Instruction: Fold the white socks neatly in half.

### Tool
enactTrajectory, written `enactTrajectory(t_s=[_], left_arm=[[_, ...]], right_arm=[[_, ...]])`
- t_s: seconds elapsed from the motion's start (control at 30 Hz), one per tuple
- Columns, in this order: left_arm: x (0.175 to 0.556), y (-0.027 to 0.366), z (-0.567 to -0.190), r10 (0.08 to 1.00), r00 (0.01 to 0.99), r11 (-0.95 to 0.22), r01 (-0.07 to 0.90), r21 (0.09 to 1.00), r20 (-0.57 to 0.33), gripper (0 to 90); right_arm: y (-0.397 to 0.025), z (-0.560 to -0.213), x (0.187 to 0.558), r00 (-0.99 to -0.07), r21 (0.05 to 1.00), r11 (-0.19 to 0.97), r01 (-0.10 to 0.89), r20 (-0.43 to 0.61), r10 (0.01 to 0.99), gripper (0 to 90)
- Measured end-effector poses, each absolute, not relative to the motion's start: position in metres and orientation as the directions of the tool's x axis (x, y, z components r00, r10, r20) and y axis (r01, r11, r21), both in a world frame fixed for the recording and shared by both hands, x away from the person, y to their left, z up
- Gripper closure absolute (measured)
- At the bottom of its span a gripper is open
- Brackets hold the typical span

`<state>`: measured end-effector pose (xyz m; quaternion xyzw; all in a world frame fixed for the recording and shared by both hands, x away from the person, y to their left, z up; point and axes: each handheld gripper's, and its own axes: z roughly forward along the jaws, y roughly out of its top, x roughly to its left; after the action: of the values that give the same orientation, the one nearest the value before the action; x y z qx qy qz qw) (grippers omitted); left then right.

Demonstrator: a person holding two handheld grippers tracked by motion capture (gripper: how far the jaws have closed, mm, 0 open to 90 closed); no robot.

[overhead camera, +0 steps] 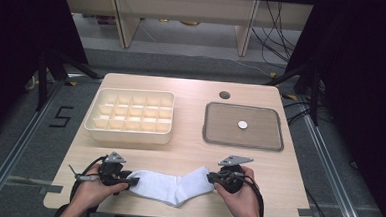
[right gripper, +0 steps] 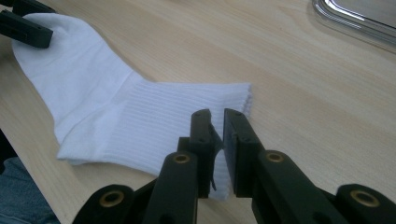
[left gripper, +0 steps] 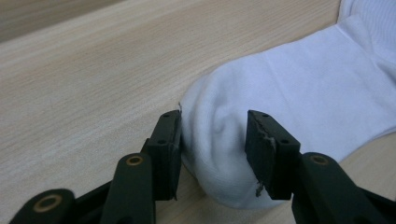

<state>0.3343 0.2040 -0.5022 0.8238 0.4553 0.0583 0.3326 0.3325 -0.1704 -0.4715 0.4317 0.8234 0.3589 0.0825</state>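
Both hands at table's 6 o'clock edge. Left gripper [left gripper: 214, 140] jaws part-open, straddling white sock [overhead camera: 169, 186] toe, barely touching. Right gripper [right gripper: 218, 140] pinched tight on cuff. Prob grasp step; next: left must clamp before lifting.

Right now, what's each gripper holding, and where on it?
Right gripper is shut on the sock at its ribbed cuff edge. Left gripper straddles the toe end with jaws apart, each side touching fabric, not pinched shut.
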Motion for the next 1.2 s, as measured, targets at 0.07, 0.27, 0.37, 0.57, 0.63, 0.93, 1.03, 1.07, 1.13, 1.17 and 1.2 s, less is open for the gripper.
enactTrajectory(t_s=[0.07, 0.27, 0.37, 0.57, 0.63, 0.93, 1.03, 1.07, 1.13, 1.17, 1.2], left_arm=[[0.334, 0.204, -0.502, 0.789, 0.58, -0.37, 0.71, 0.599, -0.201, 58.6], [0.333, 0.203, -0.504, 0.794, 0.583, -0.376, 0.695, 0.613, -0.174, 71.3], [0.332, 0.203, -0.505, 0.793, 0.578, -0.361, 0.7, 0.616, -0.192, 80.8], [0.332, 0.206, -0.501, 0.802, 0.549, -0.318, 0.727, 0.609, -0.236, 83.0], [0.332, 0.206, -0.497, 0.794, 0.552, -0.307, 0.725, 0.617, -0.254, 83.0], [0.327, 0.206, -0.478, 0.757, 0.571, -0.285, 0.725, 0.627, -0.317, 82.8], [0.326, 0.206, -0.474, 0.747, 0.576, -0.276, 0.723, 0.633, -0.333, 82.7], [0.326, 0.204, -0.473, 0.748, 0.566, -0.254, 0.728, 0.637, -0.347, 82.7], [0.325, 0.204, -0.471, 0.74, 0.569, -0.248, 0.727, 0.641, -0.358, 82.6], [0.325, 0.204, -0.471, 0.74, 0.569, -0.248, 0.727, 0.641, -0.358, 82.6], [0.325, 0.203, -0.468, 0.736, 0.573, -0.245, 0.723, 0.646, -0.362, 82.6]], right_arm=[[-0.17, -0.47, 0.333, -0.617, 0.648, 0.383, 0.658, 0.172, 0.768, 82.3], [-0.165, -0.47, 0.334, -0.628, 0.665, 0.381, 0.642, 0.17, 0.759, 82.3], [-0.162, -0.469, 0.333, -0.632, 0.66, 0.39, 0.642, 0.168, 0.757, 82.6], [-0.147, -0.468, 0.332, -0.654, 0.641, 0.413, 0.647, 0.188, 0.733, 86.6], [-0.141, -0.467, 0.331, -0.655, 0.629, 0.412, 0.659, 0.212, 0.725, 88.4], [-0.101, -0.476, 0.334, -0.716, 0.599, 0.474, 0.645, 0.258, 0.648, 90.0], [-0.092, -0.483, 0.336, -0.709, 0.58, 0.476, 0.661, 0.276, 0.649, 90.0], [-0.091, -0.483, 0.335, -0.698, 0.55, 0.486, 0.679, 0.278, 0.66, 90.0], [-0.089, -0.49, 0.339, -0.726, 0.562, 0.511, 0.651, 0.263, 0.635, 90.0], [-0.089, -0.49, 0.339, -0.726, 0.562, 0.511, 0.651, 0.263, 0.635, 90.0], [-0.087, -0.495, 0.34, -0.732, 0.555, 0.521, 0.648, 0.267, 0.627, 90.0]])
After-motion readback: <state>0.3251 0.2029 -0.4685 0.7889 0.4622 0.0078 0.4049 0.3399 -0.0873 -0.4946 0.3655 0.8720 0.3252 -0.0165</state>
